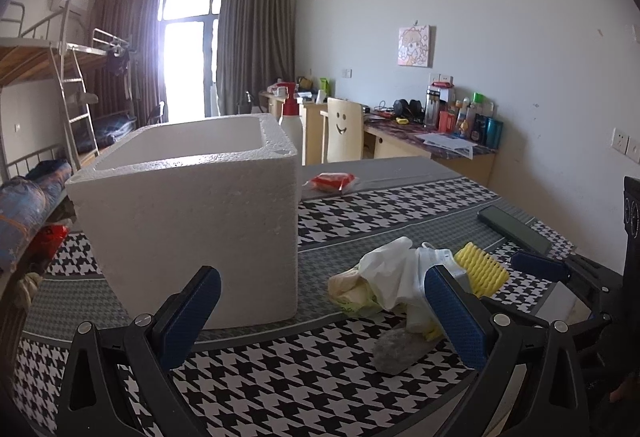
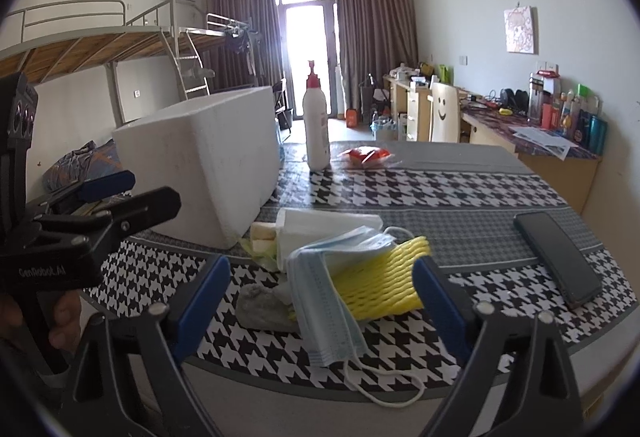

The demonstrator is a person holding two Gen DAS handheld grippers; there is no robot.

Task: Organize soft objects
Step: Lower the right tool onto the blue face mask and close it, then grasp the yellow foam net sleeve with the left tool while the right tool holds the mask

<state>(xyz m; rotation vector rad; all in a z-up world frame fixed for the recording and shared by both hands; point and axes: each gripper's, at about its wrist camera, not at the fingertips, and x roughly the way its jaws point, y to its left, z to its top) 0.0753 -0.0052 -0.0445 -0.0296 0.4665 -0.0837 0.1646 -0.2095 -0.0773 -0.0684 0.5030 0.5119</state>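
The right gripper [image 2: 322, 291], with blue-padded fingers on a black frame, hovers with its jaws spread wide and nothing between them, aimed squarely at the heap of soft things at the near edge of the table. That wide spread suits a bulky, yielding target. Directly ahead lie a pale blue pleated face mask [image 2: 320, 301] with white ear loops, draped over a yellow ribbed foam fruit sleeve [image 2: 380, 283]; just left sit a grey crumpled cloth lump [image 2: 262, 307] and, behind them, a white plastic bag [image 2: 320, 225].

The left gripper [image 1: 320, 301] is likewise wide open and empty, held low between the heap and the big white styrofoam box [image 1: 192, 221], which stands open-topped just left of the pile, likely the place meant to receive the items.

Farther out on the black-and-white houndstooth tablecloth [image 2: 440, 189], a dark smartphone [image 2: 558, 257] lies well right, kept apart from the heap. A white pump bottle with a red top [image 2: 316, 125] and a red snack packet [image 2: 366, 155] sit beyond the box.
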